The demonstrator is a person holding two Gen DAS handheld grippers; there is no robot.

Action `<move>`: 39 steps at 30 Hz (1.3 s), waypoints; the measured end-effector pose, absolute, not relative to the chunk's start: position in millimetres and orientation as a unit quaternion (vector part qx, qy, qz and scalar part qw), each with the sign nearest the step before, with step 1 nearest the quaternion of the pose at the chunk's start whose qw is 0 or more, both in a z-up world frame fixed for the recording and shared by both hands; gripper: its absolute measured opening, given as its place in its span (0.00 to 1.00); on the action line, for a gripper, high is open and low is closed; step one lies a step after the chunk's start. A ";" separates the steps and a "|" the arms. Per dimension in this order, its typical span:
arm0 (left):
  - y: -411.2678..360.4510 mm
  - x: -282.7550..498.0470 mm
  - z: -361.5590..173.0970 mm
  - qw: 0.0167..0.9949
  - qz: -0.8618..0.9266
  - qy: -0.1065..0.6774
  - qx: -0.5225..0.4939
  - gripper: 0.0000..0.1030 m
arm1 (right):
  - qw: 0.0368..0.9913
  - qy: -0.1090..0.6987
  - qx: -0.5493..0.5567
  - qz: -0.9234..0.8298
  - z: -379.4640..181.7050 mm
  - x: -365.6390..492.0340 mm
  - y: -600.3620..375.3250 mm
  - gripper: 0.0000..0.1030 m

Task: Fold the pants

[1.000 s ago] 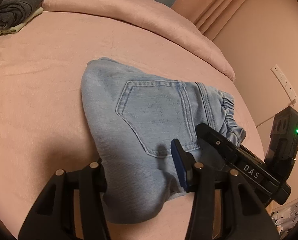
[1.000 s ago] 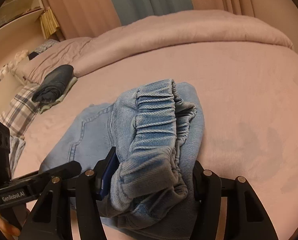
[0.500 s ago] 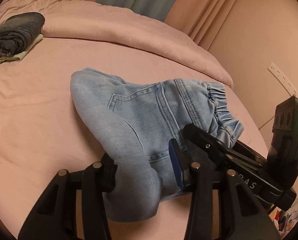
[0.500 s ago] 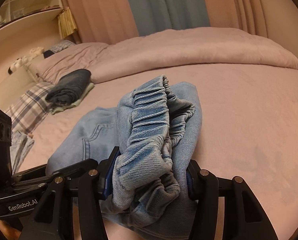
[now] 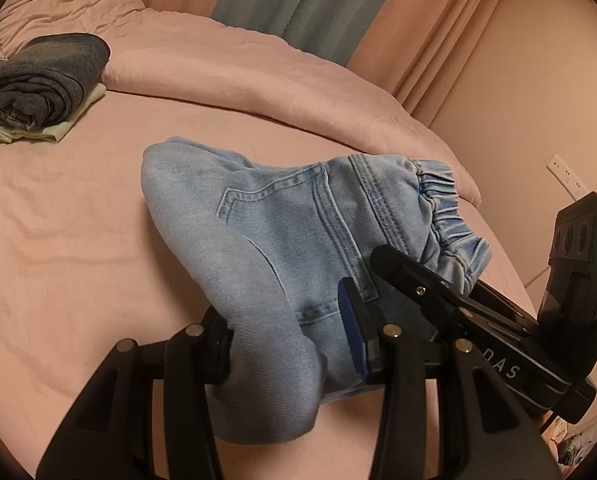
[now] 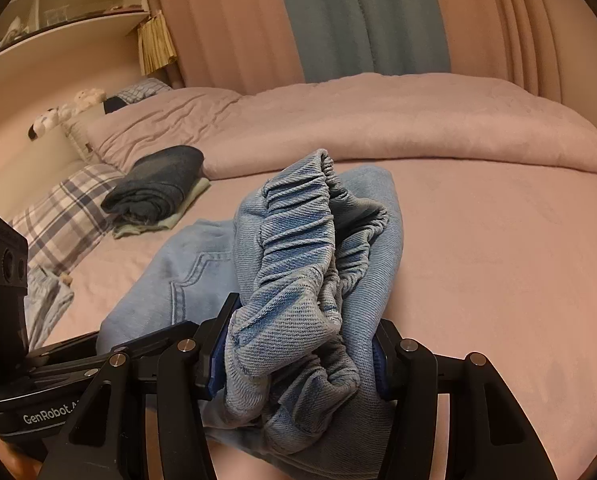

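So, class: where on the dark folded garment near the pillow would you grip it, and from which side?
Grip the dark folded garment at its rounded fold edge, coming from the near side. There the layers bunch into one thick roll, and it lies atop a pale cloth.

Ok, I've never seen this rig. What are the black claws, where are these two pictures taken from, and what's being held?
No robot here: a person holds a handheld claw in each hand, each with its own camera looking along its fingers. One picture looks past the left claw, the other past the right claw. Both are clamped on one pair of light blue jeans, already folded into a bundle on a pink bed. The right claw grips the gathered elastic waistband; the left grips a folded edge beside the back pocket. Farther back lies a stack of dark folded clothes.
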State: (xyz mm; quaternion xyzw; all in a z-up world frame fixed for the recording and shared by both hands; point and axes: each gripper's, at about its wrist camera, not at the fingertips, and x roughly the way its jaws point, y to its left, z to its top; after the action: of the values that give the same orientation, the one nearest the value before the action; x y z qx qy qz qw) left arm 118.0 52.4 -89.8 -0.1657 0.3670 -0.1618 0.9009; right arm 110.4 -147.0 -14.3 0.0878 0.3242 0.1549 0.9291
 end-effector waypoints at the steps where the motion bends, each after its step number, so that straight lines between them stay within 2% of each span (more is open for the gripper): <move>1: 54.5 123.0 -88.7 0.902 -0.161 0.366 -0.166 0.42 | 0.929 0.323 0.087 0.155 -13.4 114.1 -145.7 0.55; 30: 67.5 202.0 -106.3 0.901 -0.160 0.369 -0.164 0.43 | 0.933 0.317 0.076 0.153 -21.6 168.4 -140.7 0.55; 32: 69.9 207.0 -117.5 0.893 -0.151 0.388 -0.169 0.46 | 0.929 0.329 0.076 0.153 -28.4 174.0 -142.1 0.55; 34: 77.9 211.0 -127.0 0.888 -0.134 0.401 -0.181 0.52 | 0.917 0.360 0.091 0.147 -40.9 183.5 -147.7 0.58; 36: 92.0 211.8 -133.5 0.880 -0.111 0.414 -0.205 0.54 | 0.909 0.383 0.105 0.128 -51.1 189.7 -158.7 0.62; 38: 102.3 208.6 -133.9 0.880 -0.092 0.414 -0.215 0.68 | 0.894 0.406 0.144 0.125 -59.7 193.3 -175.2 0.66; 39: 108.8 204.6 -131.5 0.882 -0.078 0.412 -0.215 0.70 | 0.884 0.418 0.169 0.123 -64.5 194.1 -184.7 0.70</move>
State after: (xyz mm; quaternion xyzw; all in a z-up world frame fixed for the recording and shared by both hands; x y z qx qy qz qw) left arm 204.6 108.8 -131.5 -0.2155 0.4125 -0.0784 0.8816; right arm 194.1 -184.7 -64.5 0.1688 0.4179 0.1226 0.8842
